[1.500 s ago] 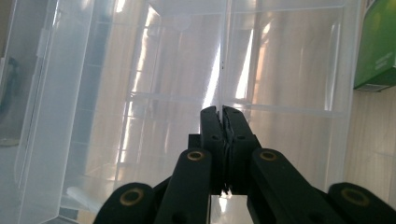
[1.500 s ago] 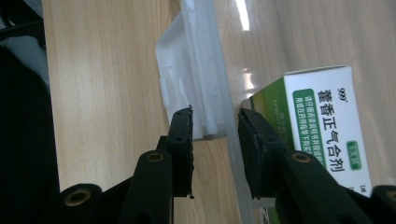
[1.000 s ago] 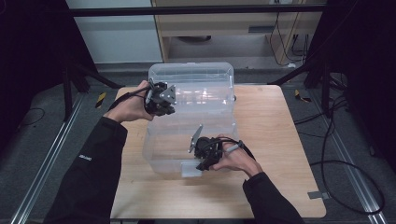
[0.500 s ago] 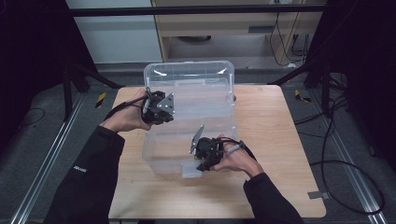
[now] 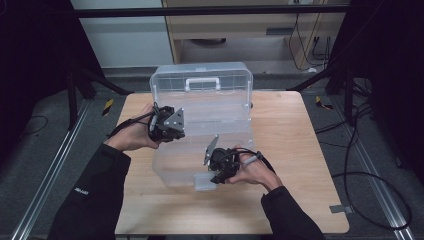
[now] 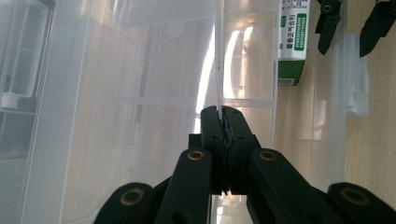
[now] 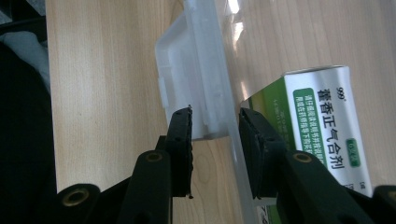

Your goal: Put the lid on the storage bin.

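1. The lid (image 5: 202,92) of the clear plastic box (image 5: 175,165) has swung up. 1.0 s ago it lay flat over the base, 0.5 s ago it was partly raised, and now it stands nearly upright at the far side with its white handle (image 5: 202,83) on top.
2. The left gripper (image 5: 167,127) did the lifting and has moved left and nearer as the lid rose. In the left gripper view its jaws are pressed together on a thin clear edge (image 6: 218,93), which I judge to be the lid's side rim.
3. The right gripper (image 5: 218,172) has barely moved and stays at the near wall of the box. In the right gripper view (image 7: 215,121) its jaws stand apart, 1 outside by the latch tab (image 7: 187,70) and 1 inside, straddling the wall without squeezing it.
4. The box sits at the middle of the wooden table (image 5: 300,165), with its base toward the person and its lid toward the far edge.
5. A green and white carton (image 7: 322,121) lies inside, close to the near wall and just beside the right gripper's inner jaw. It also shows through the plastic in the left gripper view (image 6: 292,37).
6. The opening step looks almost done. The lid probably needs to tip a little farther back before the left gripper lets go, or it may fall shut.
7. With the inside now reachable, the carton seems the likely next thing to handle.
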`<state>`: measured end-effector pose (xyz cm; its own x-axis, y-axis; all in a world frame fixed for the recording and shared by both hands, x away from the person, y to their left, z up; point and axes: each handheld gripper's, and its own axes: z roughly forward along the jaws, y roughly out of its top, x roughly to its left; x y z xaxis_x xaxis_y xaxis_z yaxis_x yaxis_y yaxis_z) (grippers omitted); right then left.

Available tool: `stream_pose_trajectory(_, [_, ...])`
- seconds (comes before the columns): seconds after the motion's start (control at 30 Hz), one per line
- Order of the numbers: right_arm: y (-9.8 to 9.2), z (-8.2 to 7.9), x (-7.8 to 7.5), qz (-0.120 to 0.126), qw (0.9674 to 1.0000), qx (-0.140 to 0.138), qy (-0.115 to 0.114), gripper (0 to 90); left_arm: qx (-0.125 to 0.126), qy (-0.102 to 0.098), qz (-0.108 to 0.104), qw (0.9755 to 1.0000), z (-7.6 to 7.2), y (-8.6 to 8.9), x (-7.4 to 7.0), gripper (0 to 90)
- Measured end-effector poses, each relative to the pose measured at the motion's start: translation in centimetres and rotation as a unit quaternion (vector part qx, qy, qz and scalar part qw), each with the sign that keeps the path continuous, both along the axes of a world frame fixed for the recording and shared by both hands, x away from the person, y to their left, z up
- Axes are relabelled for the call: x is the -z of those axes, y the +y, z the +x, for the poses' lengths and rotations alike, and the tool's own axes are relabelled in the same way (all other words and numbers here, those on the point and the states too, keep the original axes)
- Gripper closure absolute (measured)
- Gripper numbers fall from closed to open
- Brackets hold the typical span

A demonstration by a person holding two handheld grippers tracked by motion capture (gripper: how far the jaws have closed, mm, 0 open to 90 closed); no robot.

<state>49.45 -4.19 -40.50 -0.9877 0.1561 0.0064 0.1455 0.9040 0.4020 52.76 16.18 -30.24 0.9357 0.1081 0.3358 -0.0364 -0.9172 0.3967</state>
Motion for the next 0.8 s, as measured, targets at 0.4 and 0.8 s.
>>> stream_pose_trajectory(0.4, [-0.3,-0.3,0.1,0.011,0.9998,0.014,-0.006,65.1,0.011,-0.012,-0.003,0.9999,-0.9,0.2,0.6,87.4])
stream_pose_trajectory(0.8, [-0.7,-0.6,-0.1,0.033,0.9986,0.033,-0.023,61.2,0.015,-0.01,-0.006,0.9998,-1.5,0.2,1.0,86.5])
